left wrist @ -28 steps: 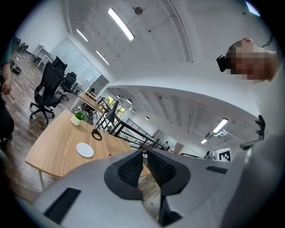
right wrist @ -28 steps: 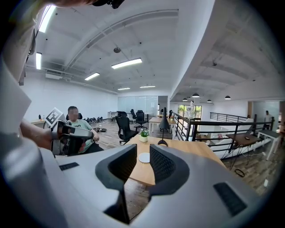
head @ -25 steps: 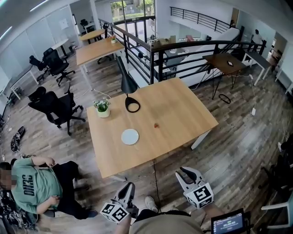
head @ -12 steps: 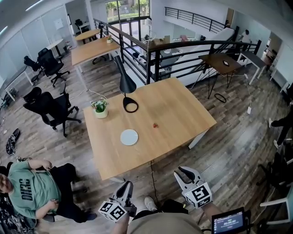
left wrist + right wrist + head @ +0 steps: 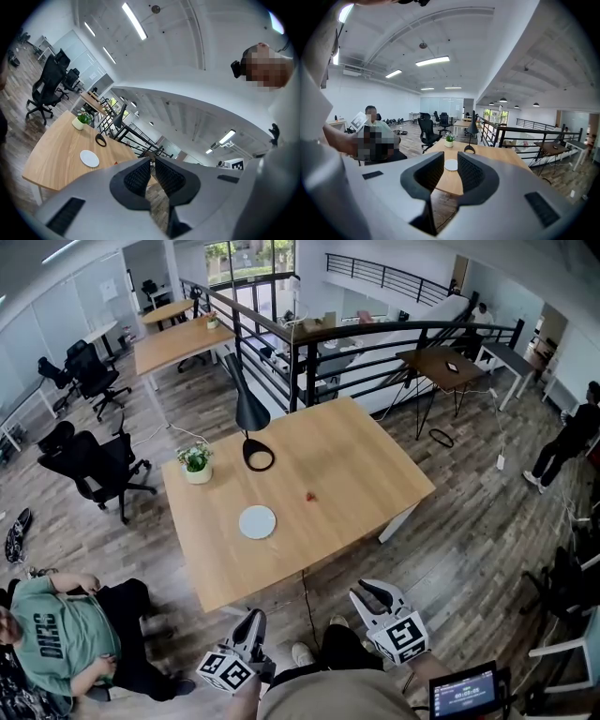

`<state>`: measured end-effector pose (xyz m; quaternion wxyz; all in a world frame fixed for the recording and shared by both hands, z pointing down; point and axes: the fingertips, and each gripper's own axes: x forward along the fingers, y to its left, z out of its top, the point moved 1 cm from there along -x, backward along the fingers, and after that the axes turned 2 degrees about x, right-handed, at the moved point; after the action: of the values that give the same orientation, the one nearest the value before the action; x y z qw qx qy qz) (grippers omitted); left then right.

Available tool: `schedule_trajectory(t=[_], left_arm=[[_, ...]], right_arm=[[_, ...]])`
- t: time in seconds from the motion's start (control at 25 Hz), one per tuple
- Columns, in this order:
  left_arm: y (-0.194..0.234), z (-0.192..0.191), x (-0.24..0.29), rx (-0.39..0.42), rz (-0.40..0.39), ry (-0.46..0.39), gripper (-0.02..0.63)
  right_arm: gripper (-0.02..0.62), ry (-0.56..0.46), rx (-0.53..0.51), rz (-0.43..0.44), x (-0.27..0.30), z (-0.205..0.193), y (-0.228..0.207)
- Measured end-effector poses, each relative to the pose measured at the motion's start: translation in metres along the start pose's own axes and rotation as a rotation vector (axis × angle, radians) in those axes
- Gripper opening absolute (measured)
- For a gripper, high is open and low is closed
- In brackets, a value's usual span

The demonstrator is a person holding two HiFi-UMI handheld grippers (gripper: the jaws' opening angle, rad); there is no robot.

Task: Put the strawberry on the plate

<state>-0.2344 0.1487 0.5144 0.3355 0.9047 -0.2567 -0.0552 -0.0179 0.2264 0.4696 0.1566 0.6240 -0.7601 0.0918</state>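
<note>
A small red strawberry (image 5: 310, 495) lies near the middle of the wooden table (image 5: 366, 474). A white round plate (image 5: 257, 521) sits to its left, apart from it. Both my grippers hang low by my body, short of the table's near edge. The left gripper (image 5: 251, 619) and the right gripper (image 5: 366, 590) are shut with nothing in them. The left gripper view looks past the closed left gripper (image 5: 151, 160) to the plate (image 5: 89, 158) and strawberry (image 5: 116, 163). In the right gripper view the plate (image 5: 451, 164) shows above the right gripper (image 5: 450, 155); the strawberry is hidden.
A black desk lamp (image 5: 247, 413) and a potted plant (image 5: 195, 463) stand at the table's far left. A person in a green shirt (image 5: 56, 638) sits on the floor at left. Office chairs (image 5: 89, 470), a black railing (image 5: 375, 343) and a standing person (image 5: 562, 446) surround the table.
The head view has shifted, so the table sits a little further left and up in the picture. A standing person has come into view at the right. Both grippers stay low and shut.
</note>
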Motion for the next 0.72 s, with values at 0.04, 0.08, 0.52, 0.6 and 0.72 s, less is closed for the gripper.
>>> schedule_trajectory(t=[0.04,0.08,0.52,0.6,0.72], left_arm=[[0.001,0.001,0.000,-0.003,0.003,-0.003,0.034],[0.002,0.002,-0.002,-0.006,0.006,-0.005,0.034],[0.022,0.009,0.013,-0.014,0.046,-0.001,0.034],[0.025,0.012,0.024,-0.010,0.054,0.003,0.034],[0.030,0.019,0.043,-0.007,0.067,0.010,0.034]], right_arm=[[0.074,0.000,-0.002,0.001,0.001,0.001,0.000],[0.074,-0.001,-0.003,0.003,0.002,0.003,0.001],[0.074,-0.014,0.003,0.027,0.037,0.007,-0.017],[0.074,-0.016,0.010,0.029,0.047,0.008,-0.028],[0.074,-0.009,0.026,0.034,0.065,0.008,-0.047]])
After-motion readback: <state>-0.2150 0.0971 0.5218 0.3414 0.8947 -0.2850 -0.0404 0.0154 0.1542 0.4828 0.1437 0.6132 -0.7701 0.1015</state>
